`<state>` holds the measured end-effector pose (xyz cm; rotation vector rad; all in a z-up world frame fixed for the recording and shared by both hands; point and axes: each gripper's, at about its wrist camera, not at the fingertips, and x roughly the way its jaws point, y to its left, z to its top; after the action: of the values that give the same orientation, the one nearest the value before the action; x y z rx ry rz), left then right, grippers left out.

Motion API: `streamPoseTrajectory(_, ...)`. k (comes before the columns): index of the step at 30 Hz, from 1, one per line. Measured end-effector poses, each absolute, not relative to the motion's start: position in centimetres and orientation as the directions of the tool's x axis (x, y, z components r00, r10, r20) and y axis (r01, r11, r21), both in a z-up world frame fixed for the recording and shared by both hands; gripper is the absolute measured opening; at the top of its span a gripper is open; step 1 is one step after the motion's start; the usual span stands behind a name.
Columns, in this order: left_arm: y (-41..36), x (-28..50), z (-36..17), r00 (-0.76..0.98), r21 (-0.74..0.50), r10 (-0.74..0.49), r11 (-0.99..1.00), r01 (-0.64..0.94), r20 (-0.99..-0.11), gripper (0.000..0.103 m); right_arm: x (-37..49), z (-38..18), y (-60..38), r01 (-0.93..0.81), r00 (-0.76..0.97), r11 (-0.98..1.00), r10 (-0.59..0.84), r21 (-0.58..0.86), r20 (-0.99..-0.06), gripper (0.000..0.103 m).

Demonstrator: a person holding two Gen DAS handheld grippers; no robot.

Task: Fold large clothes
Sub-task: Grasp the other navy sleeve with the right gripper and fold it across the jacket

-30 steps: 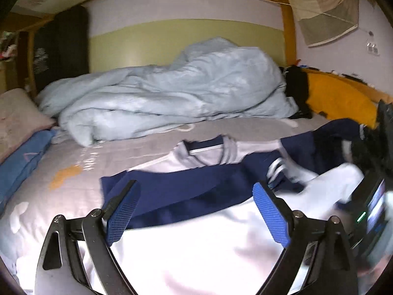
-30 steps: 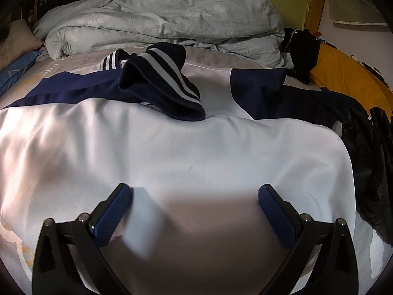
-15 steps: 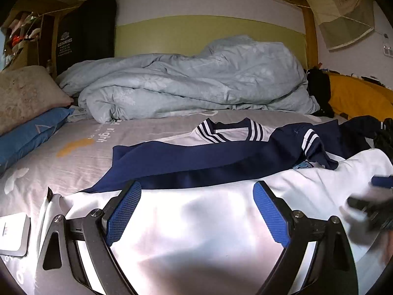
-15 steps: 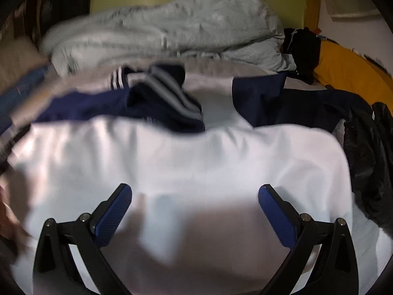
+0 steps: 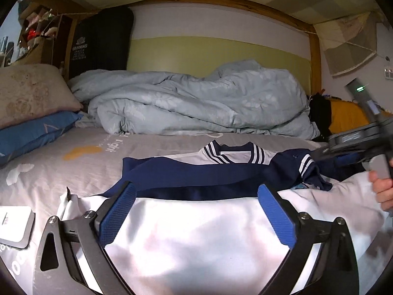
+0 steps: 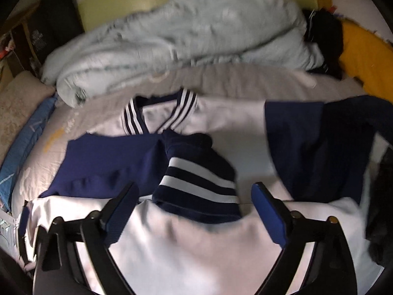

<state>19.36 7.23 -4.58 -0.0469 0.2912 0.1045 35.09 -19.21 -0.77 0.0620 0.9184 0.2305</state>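
A white jacket [image 5: 196,241] with navy sleeves and a striped collar [image 6: 159,115] lies spread on the grey bedsheet [image 5: 86,167]. One navy sleeve [image 6: 110,162] is folded across the chest, and its striped cuff [image 6: 199,186] rests on the white body. My right gripper [image 6: 196,196] hovers over that cuff with its jaws closing; the cuff lies between the pads, which do not press on it. My left gripper [image 5: 196,194] hangs low over the white body near the folded sleeve, jaws opening, nothing held. The other navy sleeve [image 6: 314,142] lies out to the right.
A crumpled pale blue duvet [image 5: 196,103] fills the back of the bed. Two pillows [image 5: 29,91] are stacked at the left. A white flat device [image 5: 14,223] lies by the jacket's left edge. Yellow cloth [image 6: 363,56] and black clothes [image 6: 324,36] sit at the right. A person's hand [image 5: 383,191] shows at the edge.
The left gripper has sunk closer to the jacket. The right gripper has moved forward from the white body to over the striped cuff, and its jaws have narrowed.
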Motion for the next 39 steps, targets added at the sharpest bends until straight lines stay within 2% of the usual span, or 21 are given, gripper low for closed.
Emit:
streamPoseTrajectory(1, 7.0, 19.5, -4.6, 0.951, -0.021, 0.096, 0.994, -0.106, -0.294, 0.099, 35.4, -1.4, -19.1, -0.165, 0.573, 0.975, 0.217, 0.148, -0.791, 0.083)
streamPoseTrajectory(2, 6.9, 19.6, -4.6, 0.950, -0.014, 0.095, 0.995, -0.103, -0.297, 0.099, 35.9, -2.2, -18.8, -0.164, 0.555, 0.977, 0.208, 0.140, -0.805, 0.074)
streamPoseTrajectory(4, 6.7, 19.7, -4.6, 0.950, -0.004, 0.095, 0.995, -0.101, -0.298, 0.099, 36.4, -3.0, -18.4, -0.189, 0.526, 0.974, 0.208, 0.126, -0.825, 0.033)
streamPoseTrajectory(5, 6.7, 19.7, -4.6, 0.950, -0.003, 0.096, 0.995, -0.101, -0.297, 0.099, 36.5, -3.4, -17.9, -0.207, 0.515, 0.976, 0.165, 0.065, -0.841, 0.012)
streamPoseTrajectory(7, 6.8, 19.7, -4.7, 0.949, -0.004, 0.096, 0.995, -0.102, -0.300, 0.099, 36.2, -2.1, -17.5, -0.201, 0.575, 0.974, 0.031, -0.104, -0.817, 0.011)
streamPoseTrajectory(8, 6.8, 19.7, -4.7, 0.948, -0.006, 0.096, 0.995, -0.102, -0.304, 0.099, 34.7, 0.9, -17.2, -0.173, 0.697, 0.961, -0.034, -0.214, -0.717, 0.011)
streamPoseTrajectory(9, 6.9, 19.7, -4.7, 0.946, -0.008, 0.097, 0.995, -0.104, -0.308, 0.099, 32.9, 3.6, -17.2, -0.193, 0.778, 0.953, 0.003, -0.234, -0.628, 0.011)
streamPoseTrajectory(10, 6.9, 19.7, -4.8, 0.945, -0.010, 0.099, 0.994, -0.107, -0.312, 0.099, 30.2, 7.2, -17.4, -0.229, 0.869, 0.940, 0.080, -0.253, -0.489, 0.011)
streamPoseTrajectory(11, 6.9, 19.8, -4.8, 0.943, -0.010, 0.102, 0.994, -0.111, -0.317, 0.099, 28.5, 9.1, -17.8, -0.213, 0.918, 0.936, 0.093, -0.281, -0.386, 0.011)
streamPoseTrajectory(12, 6.9, 19.9, -4.8, 0.941, -0.008, 0.104, 0.994, -0.113, -0.322, 0.099, 27.8, 9.7, -18.3, -0.174, 0.942, 0.940, 0.072, -0.294, -0.328, 0.011)
streamPoseTrajectory(13, 6.8, 19.9, -4.8, 0.940, -0.006, 0.105, 0.994, -0.113, -0.323, 0.099, 28.6, 8.9, -19.1, -0.141, 0.937, 0.944, 0.031, -0.297, -0.348, 0.012)
streamPoseTrajectory(16, 6.6, 19.7, -4.7, 0.944, 0.004, 0.112, 0.993, -0.117, -0.310, 0.099, 33.8, 0.4, -20.7, -0.162, 0.781, 0.880, -0.163, -0.447, -0.603, 0.017)
streamPoseTrajectory(17, 6.5, 19.6, -4.7, 0.945, 0.008, 0.113, 0.993, -0.116, -0.306, 0.099, 34.6, -2.5, -21.4, -0.166, 0.724, 0.854, -0.233, -0.492, -0.649, 0.021)
streamPoseTrajectory(19, 6.4, 19.6, -4.7, 0.945, 0.014, 0.116, 0.993, -0.117, -0.307, 0.099, 34.1, -4.8, -23.3, -0.135, 0.698, 0.862, -0.267, -0.488, -0.665, 0.033)
streamPoseTrajectory(20, 6.4, 19.7, -4.7, 0.944, 0.014, 0.115, 0.993, -0.117, -0.309, 0.099, 33.6, -4.9, -24.1, -0.133, 0.696, 0.883, -0.240, -0.449, -0.677, 0.051)
streamPoseTrajectory(21, 6.5, 19.8, -4.7, 0.942, 0.014, 0.114, 0.993, -0.116, -0.316, 0.099, 33.0, -4.6, -25.1, -0.135, 0.695, 0.913, -0.189, -0.384, -0.694, 0.057)
streamPoseTrajectory(25, 6.5, 20.4, -5.0, 0.932, 0.007, 0.109, 0.993, -0.114, -0.345, 0.099, 31.5, -2.8, -26.8, -0.142, 0.712, 0.950, -0.097, -0.277, -0.696, 0.060)
streamPoseTrajectory(30, 6.6, 20.1, -4.9, 0.937, 0.011, 0.114, 0.993, -0.117, -0.331, 0.100, 33.2, -1.3, -28.1, -0.102, 0.675, 0.993, 0.030, -0.054, -0.737, 0.078)
streamPoseTrajectory(32, 6.4, 20.0, -4.8, 0.939, 0.020, 0.117, 0.993, -0.117, -0.325, 0.101, 34.4, -1.9, -28.3, -0.078, 0.634, 0.995, 0.095, 0.058, -0.767, 0.091)
streamPoseTrajectory(34, 6.3, 20.0, -4.8, 0.939, 0.026, 0.118, 0.993, -0.116, -0.322, 0.103, 35.6, -2.9, -28.5, -0.043, 0.595, 0.989, 0.139, 0.141, -0.791, 0.091)
streamPoseTrajectory(39, 6.3, 20.0, -4.8, 0.938, 0.028, 0.119, 0.993, -0.117, -0.326, 0.103, 37.8, -3.9, -26.6, -0.048, 0.577, 0.990, 0.136, 0.133, -0.806, 0.090)
